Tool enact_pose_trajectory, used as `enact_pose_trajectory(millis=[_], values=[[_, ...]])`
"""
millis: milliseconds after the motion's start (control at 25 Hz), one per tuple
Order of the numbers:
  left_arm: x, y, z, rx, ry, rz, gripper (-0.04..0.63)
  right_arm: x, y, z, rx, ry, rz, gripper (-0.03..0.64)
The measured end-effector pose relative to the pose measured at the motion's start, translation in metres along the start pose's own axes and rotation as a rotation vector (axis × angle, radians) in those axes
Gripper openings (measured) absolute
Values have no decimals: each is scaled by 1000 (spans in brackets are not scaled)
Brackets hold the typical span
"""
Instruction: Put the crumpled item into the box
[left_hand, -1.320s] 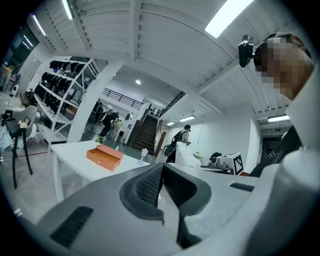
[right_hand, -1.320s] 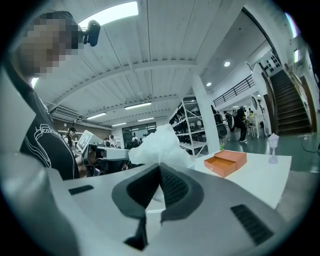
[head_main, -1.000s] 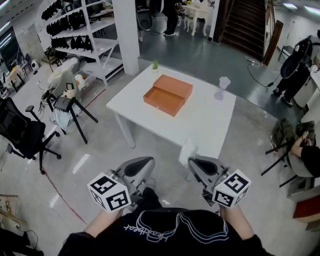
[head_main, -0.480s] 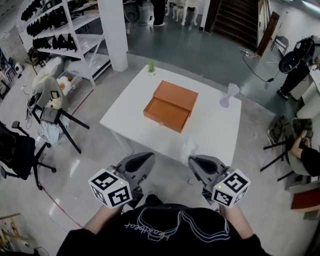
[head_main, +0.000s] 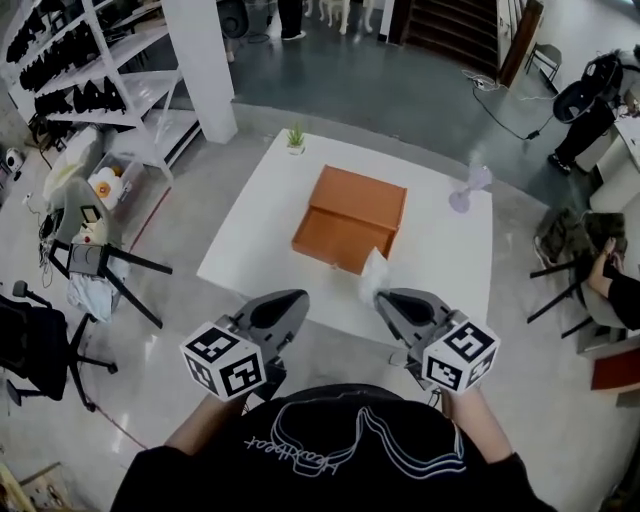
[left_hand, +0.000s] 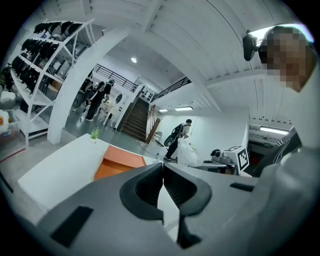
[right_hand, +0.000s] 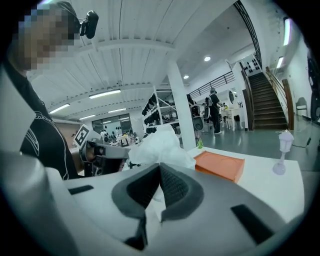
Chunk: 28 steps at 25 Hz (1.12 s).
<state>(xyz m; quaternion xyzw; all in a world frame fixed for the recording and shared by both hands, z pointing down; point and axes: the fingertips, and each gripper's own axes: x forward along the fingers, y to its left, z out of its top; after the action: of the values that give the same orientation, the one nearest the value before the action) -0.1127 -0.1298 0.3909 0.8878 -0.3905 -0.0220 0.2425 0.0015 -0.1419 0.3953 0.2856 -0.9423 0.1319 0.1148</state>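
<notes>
Where the head view looks down, the right tongs (head_main: 386, 300) hold a crumpled white wad, tissue by the look of it (head_main: 375, 272), just short of the open orange cardboard box (head_main: 350, 220) on the white desk (head_main: 440, 250). In the left gripper view, the left tongs (left_hand: 163, 167) are closed on nothing. In the right gripper view, the jaws are clamped tight on the wad, with the box beyond.

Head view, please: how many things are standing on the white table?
3: open orange box, centre; small green potted plant, far-left corner; pale lilac stemmed ornament, far-right edge.
</notes>
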Motion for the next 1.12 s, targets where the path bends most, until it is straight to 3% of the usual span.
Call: enact_pose_trajectory(millis=[400, 1120], values=[[24, 33, -1, -40, 33, -14, 6, 34, -38, -11, -55, 122, -60, 5], [37, 112, 21, -93, 44, 70, 6, 133, -115, -57, -195, 432, -94, 5]])
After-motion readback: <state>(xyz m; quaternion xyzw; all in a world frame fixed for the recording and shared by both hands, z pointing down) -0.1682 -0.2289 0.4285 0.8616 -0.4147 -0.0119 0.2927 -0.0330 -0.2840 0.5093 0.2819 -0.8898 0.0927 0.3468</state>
